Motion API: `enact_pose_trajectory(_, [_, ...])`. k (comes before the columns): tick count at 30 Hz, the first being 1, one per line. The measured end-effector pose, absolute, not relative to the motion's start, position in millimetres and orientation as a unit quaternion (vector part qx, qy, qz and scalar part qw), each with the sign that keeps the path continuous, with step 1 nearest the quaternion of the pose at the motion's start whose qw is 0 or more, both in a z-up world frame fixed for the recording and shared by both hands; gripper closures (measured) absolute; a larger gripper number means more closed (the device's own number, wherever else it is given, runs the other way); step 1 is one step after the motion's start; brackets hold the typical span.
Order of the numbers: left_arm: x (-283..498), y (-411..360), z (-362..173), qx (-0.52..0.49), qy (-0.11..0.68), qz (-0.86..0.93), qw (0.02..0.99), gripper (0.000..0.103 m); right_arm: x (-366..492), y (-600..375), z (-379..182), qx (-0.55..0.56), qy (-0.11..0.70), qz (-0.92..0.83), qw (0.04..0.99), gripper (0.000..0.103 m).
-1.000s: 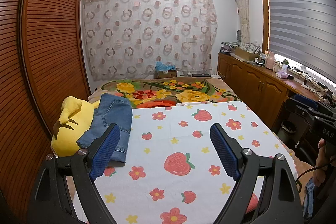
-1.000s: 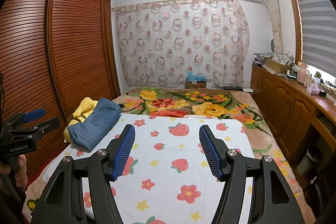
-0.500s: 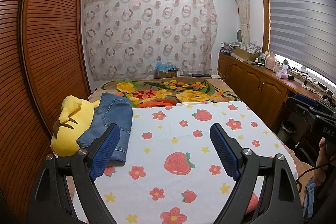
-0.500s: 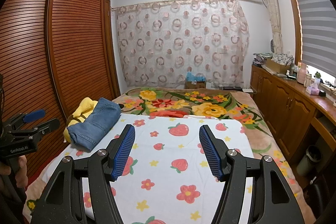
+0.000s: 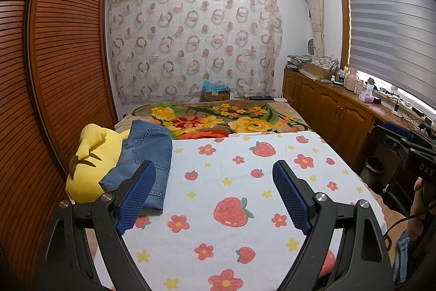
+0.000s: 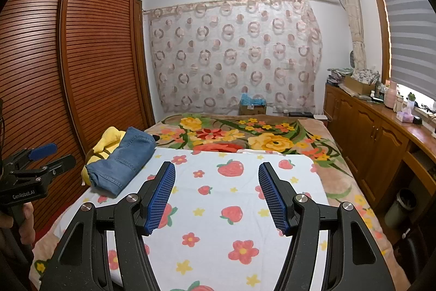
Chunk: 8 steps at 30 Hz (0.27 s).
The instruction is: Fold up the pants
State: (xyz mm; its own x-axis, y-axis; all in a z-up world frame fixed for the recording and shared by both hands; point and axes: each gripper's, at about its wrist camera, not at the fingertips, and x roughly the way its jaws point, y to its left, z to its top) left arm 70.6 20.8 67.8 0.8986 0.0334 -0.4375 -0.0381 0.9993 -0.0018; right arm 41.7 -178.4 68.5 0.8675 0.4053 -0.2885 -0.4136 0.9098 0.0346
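Strawberry-print sheet (image 5: 245,182) covers the near bed. Folded jeans (image 5: 147,154) lie at its far left on a yellow plush toy (image 5: 92,154). I see left tongs (image 5: 214,192) and right tongs (image 6: 216,195) both spread, gripping nothing.

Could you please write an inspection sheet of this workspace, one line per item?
Surface: white strawberry-and-flower printed sheet spread flat over a floral blanket on the bed.
Job's things: folded blue denim pants lying at the sheet's left edge, partly on the toy.
Clutter: yellow plush toy under the pants.
Grippers: left gripper and right gripper, jaws open, holding nothing, above the sheet.
Cables: thin black cable beside the right hand.
Surroundings: slatted wooden wardrobe, circle-patterned curtain, wooden cabinets carrying small items.
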Motion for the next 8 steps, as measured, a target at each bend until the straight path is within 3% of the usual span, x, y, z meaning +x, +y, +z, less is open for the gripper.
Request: enact_pose_trajectory(8, [70.5, 20.2, 67.5, -0.006, 0.224, 0.018, 0.974, 0.015, 42.4, -179.3, 68.4, -0.014, 0.146, 0.213, 0.966, 0.037])
